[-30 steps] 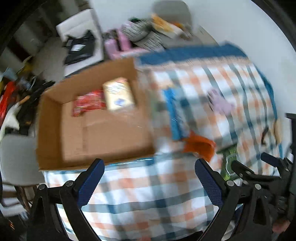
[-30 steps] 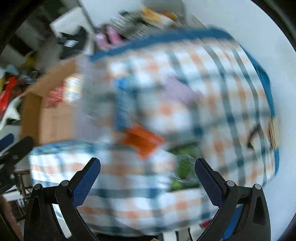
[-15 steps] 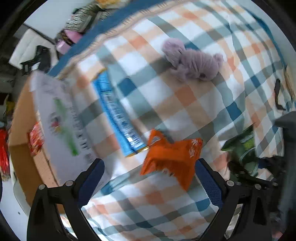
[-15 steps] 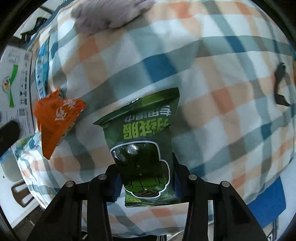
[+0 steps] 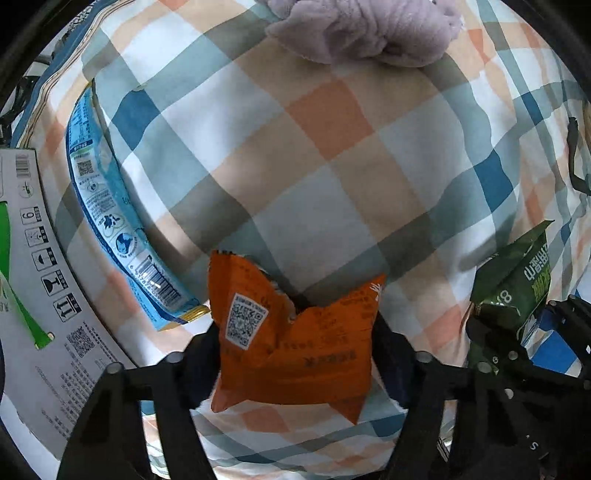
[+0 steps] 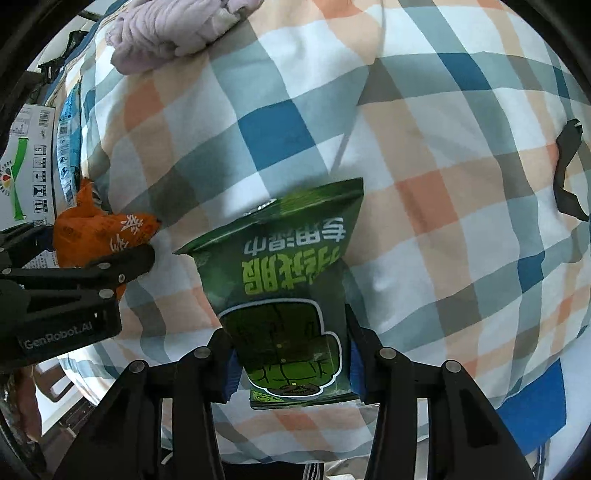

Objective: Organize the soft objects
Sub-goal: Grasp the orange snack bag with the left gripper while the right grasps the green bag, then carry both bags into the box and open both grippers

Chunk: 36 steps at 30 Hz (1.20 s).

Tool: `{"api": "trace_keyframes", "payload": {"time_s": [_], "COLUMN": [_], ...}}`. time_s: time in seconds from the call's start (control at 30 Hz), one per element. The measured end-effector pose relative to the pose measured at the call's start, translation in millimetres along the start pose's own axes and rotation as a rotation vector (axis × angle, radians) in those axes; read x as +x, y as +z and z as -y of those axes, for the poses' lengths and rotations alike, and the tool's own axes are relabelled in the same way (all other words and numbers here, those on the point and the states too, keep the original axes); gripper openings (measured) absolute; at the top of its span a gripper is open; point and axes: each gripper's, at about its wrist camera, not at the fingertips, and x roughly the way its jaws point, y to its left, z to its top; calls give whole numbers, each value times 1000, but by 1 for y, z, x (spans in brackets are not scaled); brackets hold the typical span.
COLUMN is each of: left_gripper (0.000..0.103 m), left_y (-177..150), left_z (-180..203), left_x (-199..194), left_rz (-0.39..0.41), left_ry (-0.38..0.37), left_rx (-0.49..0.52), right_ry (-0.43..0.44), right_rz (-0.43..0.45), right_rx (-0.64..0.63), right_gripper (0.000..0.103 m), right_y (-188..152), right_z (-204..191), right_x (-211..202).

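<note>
Orange pouch (image 5: 291, 354) lies on the checked cloth (image 5: 325, 177) between the left gripper's (image 5: 295, 354) closing jaws; pads at its sides. Right gripper (image 6: 291, 365) pinches the green pouch (image 6: 284, 295), jaws easing apart. Blue pack (image 5: 110, 221) and lilac plush (image 5: 369, 29) not yet picked (neither near a claw). Printed carton (image 5: 40, 295) beside the cloth; room barely visible.

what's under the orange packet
The checked cloth shows around the orange packet. The part directly beneath is covered, so anything there can't be seen.
</note>
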Motion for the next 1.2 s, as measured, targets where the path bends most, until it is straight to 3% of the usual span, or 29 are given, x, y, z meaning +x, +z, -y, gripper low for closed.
{"api": "trace_keyframes", "payload": {"time_s": [0.1, 0.37, 0.67, 0.87, 1.03, 1.2], "left_gripper": [58, 57, 57, 57, 57, 57], "left_y": [-6, -32, -80, -129, -174, -196], "left_z": [1, -9, -50, -90, -133, -171], "left_x": [-2, -29, -86, -137, -175, -208], "left_rz": [19, 87, 200, 281, 398, 501], "left_ry": [3, -7, -115, -246, -263, -218], "left_rx": [-11, -74, -171, -241, -321, -373], "right_ry": [-1, 1, 56, 97, 128, 156], "right_rz": [-9, 17, 106, 166, 229, 283], "right_rx": [3, 45, 19, -77, -186, -282], "right_gripper": [49, 43, 40, 40, 40, 40], "right_y": [2, 7, -22, -30, -34, -44], "right_z": [3, 8, -2, -49, -107, -178], "right_x": [3, -9, -56, -110, -149, -175]}}
